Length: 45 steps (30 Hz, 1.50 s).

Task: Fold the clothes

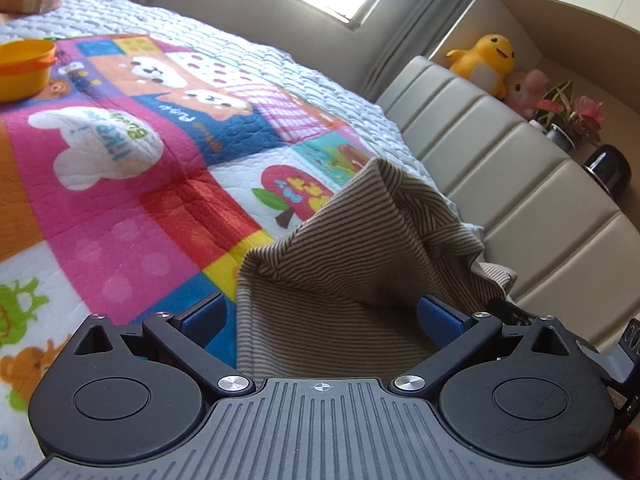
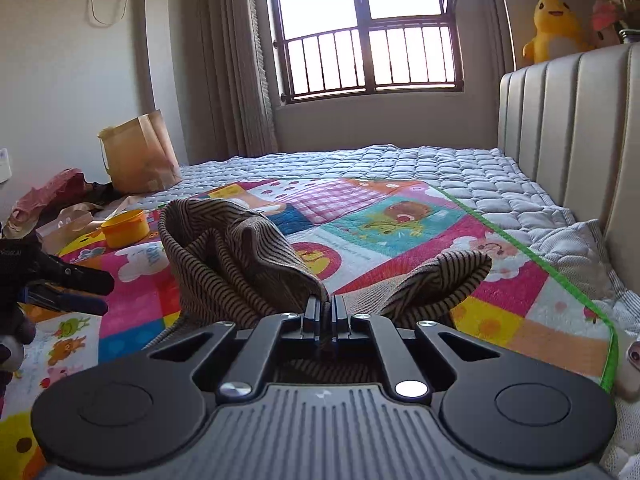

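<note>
Right now the right gripper (image 2: 327, 312) is clamped on a fold of the striped garment (image 2: 240, 264), its two fingers pressed together with cloth pinched between them. From that pinch the cloth rises in a bunched peak to the left and trails in a lower fold to the right, over the patchwork quilt (image 2: 380, 220) on the bed. In the left wrist view, the left gripper (image 1: 322, 316) stands wide, its blue pads (image 1: 440, 316) well apart; the garment (image 1: 360, 240) lies between and beyond them, but whether either pad touches it cannot be told. At the far left of the quilt sits a yellow tub (image 2: 124, 227), with a paper bag (image 2: 138, 156) beyond it. A padded headboard (image 2: 568, 128) runs along the right side, with a yellow plush (image 2: 554, 28) above it.
</note>
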Each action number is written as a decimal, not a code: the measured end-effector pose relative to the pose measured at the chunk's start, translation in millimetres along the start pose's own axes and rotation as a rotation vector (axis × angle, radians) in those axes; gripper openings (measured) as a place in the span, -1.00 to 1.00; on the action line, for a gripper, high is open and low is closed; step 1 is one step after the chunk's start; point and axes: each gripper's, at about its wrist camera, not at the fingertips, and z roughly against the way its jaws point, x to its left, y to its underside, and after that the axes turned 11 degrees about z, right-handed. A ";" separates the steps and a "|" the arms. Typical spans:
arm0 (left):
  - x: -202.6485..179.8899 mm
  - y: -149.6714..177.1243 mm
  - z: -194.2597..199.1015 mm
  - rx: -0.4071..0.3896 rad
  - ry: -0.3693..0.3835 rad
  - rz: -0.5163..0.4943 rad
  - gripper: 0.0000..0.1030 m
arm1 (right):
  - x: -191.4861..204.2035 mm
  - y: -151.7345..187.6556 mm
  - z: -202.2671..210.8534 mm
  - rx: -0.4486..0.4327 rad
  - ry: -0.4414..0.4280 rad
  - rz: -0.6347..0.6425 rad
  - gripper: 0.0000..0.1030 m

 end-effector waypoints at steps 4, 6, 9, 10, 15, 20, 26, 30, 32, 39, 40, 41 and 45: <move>-19.2 9.9 6.7 0.000 -0.013 -0.031 1.00 | 1.7 15.6 12.8 0.005 -0.018 -0.014 -0.91; -29.1 13.2 6.9 0.002 -0.019 -0.049 1.00 | 3.3 24.6 18.5 0.009 -0.024 -0.018 -0.91; -42.1 16.1 3.7 0.009 -0.024 -0.074 1.00 | 3.6 37.8 32.1 0.013 -0.031 -0.031 -0.91; -44.6 16.4 1.7 0.013 -0.026 -0.077 1.00 | 2.4 41.7 38.6 0.009 -0.028 -0.042 -0.90; -39.4 19.7 -11.7 0.050 -0.032 -0.044 1.00 | -18.7 60.8 72.6 -0.008 0.018 -0.139 -0.01; -14.9 14.2 -21.2 0.072 0.030 0.108 1.00 | -62.4 82.0 79.5 0.005 -0.055 -0.457 0.20; 4.7 -0.9 -51.9 0.145 0.100 0.328 1.00 | -75.5 77.5 27.0 0.062 -0.189 -0.749 0.51; 9.4 -9.2 -76.4 0.147 0.054 0.343 1.00 | -75.8 70.1 -15.7 0.136 -0.088 -0.768 0.54; 13.9 -10.6 -88.2 0.163 0.049 0.345 0.94 | -78.6 70.3 -31.5 0.126 -0.084 -0.780 0.59; 21.9 11.3 -94.0 0.225 0.110 0.285 0.00 | -59.9 56.9 -42.5 0.058 -0.033 -0.567 -0.61; 21.6 11.9 -87.2 0.220 0.122 0.274 -0.07 | -56.6 53.8 -32.2 0.040 -0.045 -0.546 -0.62; 21.2 12.4 -79.8 0.214 0.135 0.263 -0.09 | -53.5 50.6 -21.4 0.022 -0.058 -0.526 -0.64; 16.9 17.4 -41.2 0.178 0.159 0.190 -0.10 | -40.2 44.4 26.9 -0.029 -0.124 -0.513 -0.65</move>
